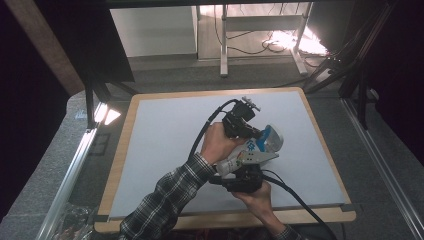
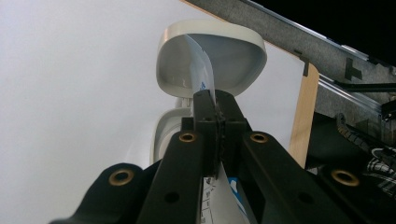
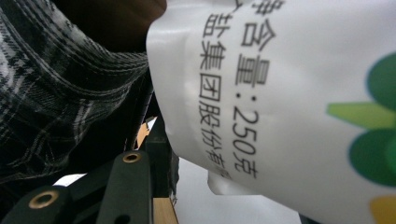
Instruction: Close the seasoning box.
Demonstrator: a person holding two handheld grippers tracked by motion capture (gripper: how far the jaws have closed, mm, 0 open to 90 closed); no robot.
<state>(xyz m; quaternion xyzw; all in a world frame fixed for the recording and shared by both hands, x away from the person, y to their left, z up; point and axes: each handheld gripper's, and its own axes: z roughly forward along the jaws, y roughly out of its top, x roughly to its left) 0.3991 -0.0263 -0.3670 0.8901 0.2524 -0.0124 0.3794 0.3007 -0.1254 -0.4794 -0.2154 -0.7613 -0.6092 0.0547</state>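
A white container (image 1: 252,149) with a blue-marked label lies tilted over the middle of the table between both hands. Its grey-white flip lid (image 2: 210,51) stands open. A thin white strip (image 2: 201,70) runs from inside the lid down into my left gripper (image 2: 217,100), which is shut on it. In the high view the left gripper (image 1: 250,131) comes in from the upper left. My right gripper (image 1: 243,172) holds the container's body from below. In the right gripper view the container's printed white side (image 3: 280,93) lies against the one jaw finger (image 3: 128,182) in sight; the other jaw is hidden.
The pale mat (image 1: 165,150) covers a wood-edged table (image 1: 120,165). A plaid sleeve (image 1: 165,200) reaches in from the bottom left. Cables (image 1: 295,195) trail from both grippers toward the front edge. Metal rails (image 1: 380,165) run along the table's sides.
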